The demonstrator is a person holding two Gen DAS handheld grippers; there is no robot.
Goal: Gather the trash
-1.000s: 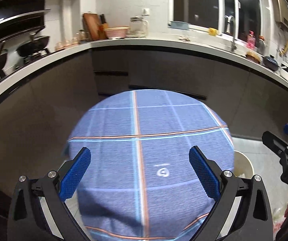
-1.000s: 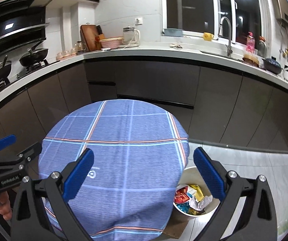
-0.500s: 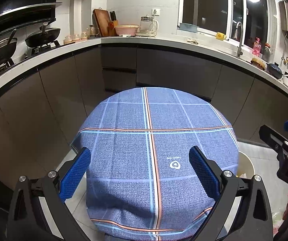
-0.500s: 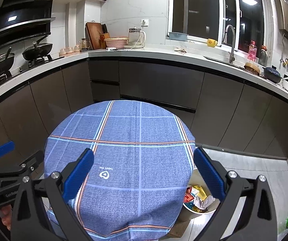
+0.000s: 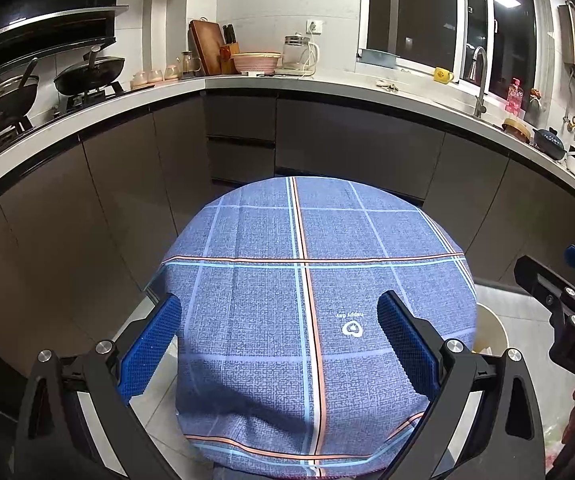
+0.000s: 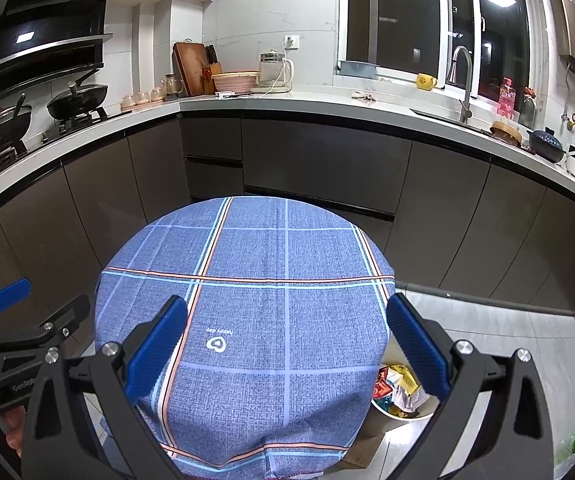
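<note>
On the floor just beside the round blue checked tablecloth, the white bin of colourful wrappers stands. Both grippers have risen and pulled back; left gripper and right gripper gape wide, empty. The cloth is bare, so collecting seems finished.

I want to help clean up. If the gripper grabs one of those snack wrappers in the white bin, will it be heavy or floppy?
Probably very light: the wrappers look like thin crumpled packets piled loosely in the white bin. They would likely bend and crinkle rather than stay stiff. Their shiny printed surface suggests they could slip from the right gripper, which is open and empty.
</note>
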